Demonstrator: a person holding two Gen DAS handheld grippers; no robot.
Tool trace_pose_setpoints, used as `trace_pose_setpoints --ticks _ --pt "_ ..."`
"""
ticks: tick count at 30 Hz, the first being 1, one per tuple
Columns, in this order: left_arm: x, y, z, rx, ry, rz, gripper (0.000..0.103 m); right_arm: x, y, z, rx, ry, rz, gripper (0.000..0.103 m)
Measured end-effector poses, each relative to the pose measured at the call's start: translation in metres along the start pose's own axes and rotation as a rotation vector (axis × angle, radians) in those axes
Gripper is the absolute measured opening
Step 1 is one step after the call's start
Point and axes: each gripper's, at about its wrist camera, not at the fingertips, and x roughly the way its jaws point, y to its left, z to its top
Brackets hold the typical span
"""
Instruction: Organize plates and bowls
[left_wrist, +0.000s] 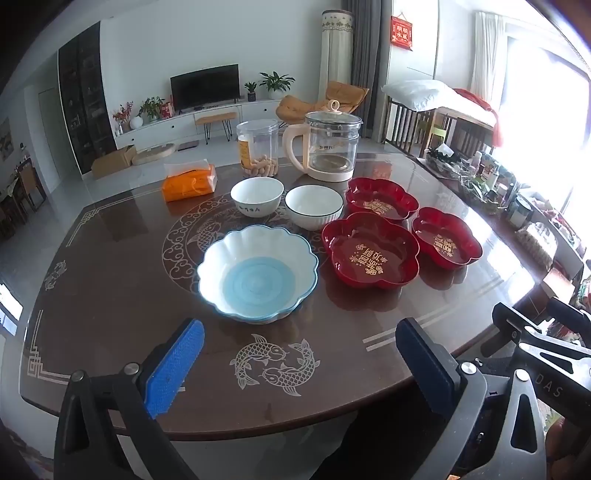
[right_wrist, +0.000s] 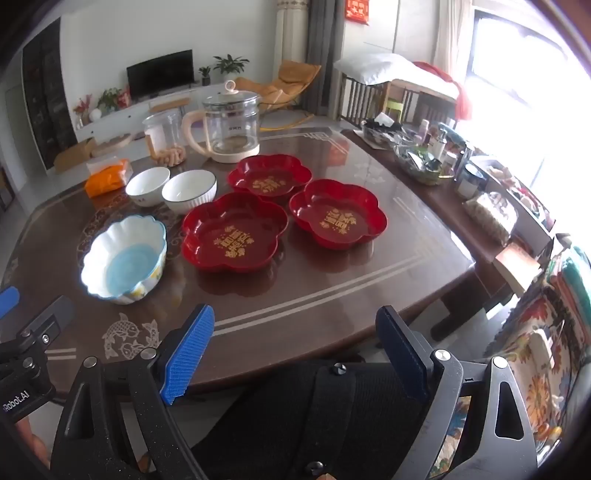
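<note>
Both grippers hang over the near edge of the table (left_wrist: 122, 288), tilted down toward the dishes, a stance that reads as a survey before any pick. The left gripper (left_wrist: 299, 363) has its jaws wide apart with nothing between them, and the right gripper (right_wrist: 295, 350) likewise stands spread and empty. Seen from the left wrist, the scalloped blue-and-white bowl (left_wrist: 257, 274) sits nearest, at about 12 o'clock from the jaws, mouth up. Two small white bowls (left_wrist: 256, 197) (left_wrist: 313, 206) stand side by side beyond it, also upright. At 1 to 2 o'clock three red flower-shaped plates (left_wrist: 370, 251) (left_wrist: 381, 199) (left_wrist: 446, 236) lie flat in a tight cluster, rims close or touching, each roughly round with no clear long axis; their gold lettering faces different ways. Like seems grouped loosely with like already, so stacking would be the likely job. A glass kettle (left_wrist: 327, 146), a clear jar (left_wrist: 257, 147) and an orange tissue pack (left_wrist: 189, 182) stand at the far edge, clear of the work.
</note>
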Motion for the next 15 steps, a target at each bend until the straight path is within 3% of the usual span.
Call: trace_pose_setpoints --ticks 15 --pt "0.0029 0.0012 -0.0026 -0.005 0.015 -0.006 0.103 0.0030 0.0011 -0.0026 -0.001 0.008 0.003 0.091"
